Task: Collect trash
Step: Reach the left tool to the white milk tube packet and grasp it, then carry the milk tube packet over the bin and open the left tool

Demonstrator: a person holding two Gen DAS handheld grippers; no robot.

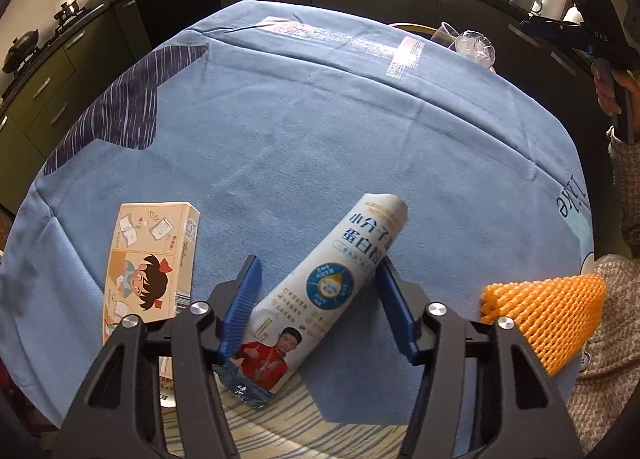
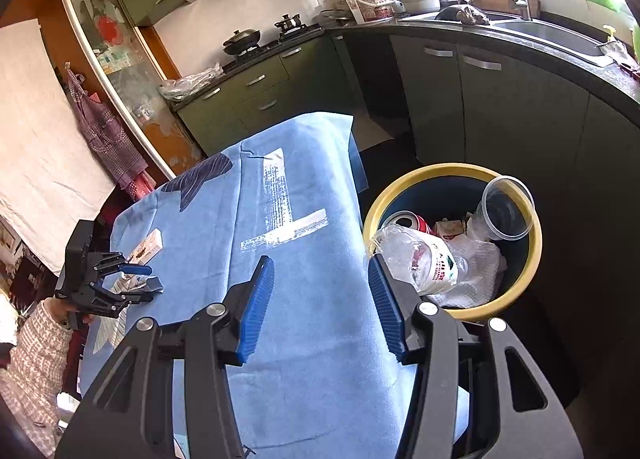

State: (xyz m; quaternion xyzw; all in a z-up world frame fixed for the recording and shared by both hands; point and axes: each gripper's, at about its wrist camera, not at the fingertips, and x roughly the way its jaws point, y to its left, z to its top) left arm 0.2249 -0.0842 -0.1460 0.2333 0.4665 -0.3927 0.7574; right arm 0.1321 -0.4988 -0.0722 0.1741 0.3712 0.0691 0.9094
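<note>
A white rolled packet with blue print (image 1: 320, 291) lies on the blue tablecloth (image 1: 300, 139) between the open jaws of my left gripper (image 1: 318, 279); the right pad touches it, the left pad stands apart. A cream cartoon box (image 1: 150, 259) lies to its left. An orange foam net (image 1: 548, 311) lies at the right. My right gripper (image 2: 322, 279) is open and empty above the cloth's edge, beside the yellow-rimmed bin (image 2: 532, 259), which holds a plastic bottle (image 2: 420, 259), a clear cup (image 2: 506, 207) and a can (image 2: 408, 221). The left gripper also shows in the right wrist view (image 2: 138, 279).
Dark kitchen cabinets (image 2: 500, 111) and a counter with a sink (image 2: 552, 31) ring the table. A stove with pots (image 2: 244, 39) stands at the back. The person's sleeve (image 1: 612, 299) is at the right edge. The bin's clear cup shows past the far table edge (image 1: 448, 35).
</note>
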